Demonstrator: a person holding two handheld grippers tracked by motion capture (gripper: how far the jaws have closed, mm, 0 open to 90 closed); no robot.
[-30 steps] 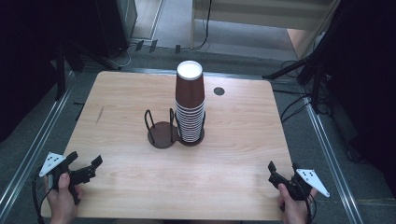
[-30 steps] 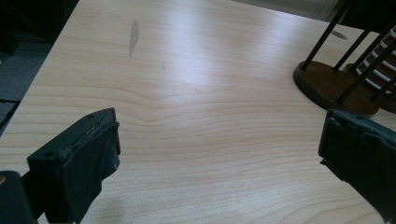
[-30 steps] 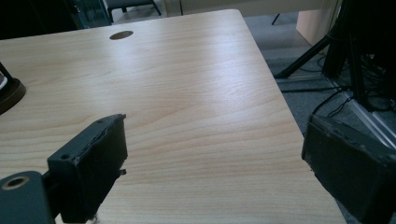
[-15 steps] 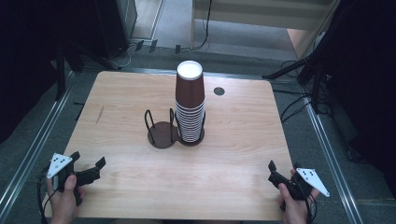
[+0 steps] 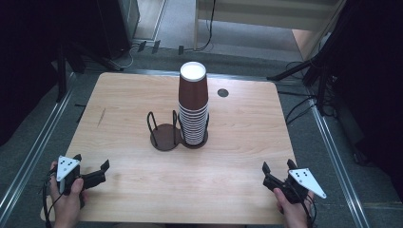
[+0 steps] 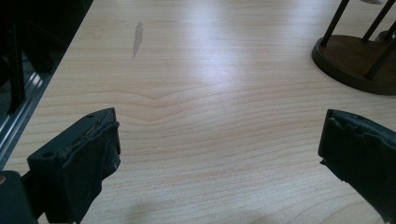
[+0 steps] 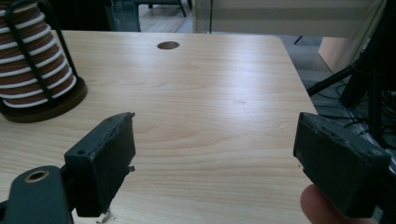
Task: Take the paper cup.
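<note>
A tall stack of upside-down brown paper cups (image 5: 193, 104) with white rims stands in the right ring of a black wire cup holder (image 5: 164, 135) at mid table; the left ring is bare. My left gripper (image 5: 91, 162) hovers open over the near left corner, nothing between its jaws (image 6: 219, 144); the holder's bare base (image 6: 355, 63) lies ahead to its right. My right gripper (image 5: 278, 166) is open at the near right corner, also holding nothing (image 7: 215, 149). The cup stack (image 7: 32, 65) is far to its left.
The wooden table (image 5: 119, 109) has a small round hole (image 5: 223, 92) behind the cups and a dark smudge (image 6: 137, 37) on the left side. Metal rails run along both sides; cables and stand legs lie on the floor beyond the right edge.
My left gripper has slid rightward and a little forward over the table's near edge. The right gripper has hardly moved. The cups and holder stand as before.
</note>
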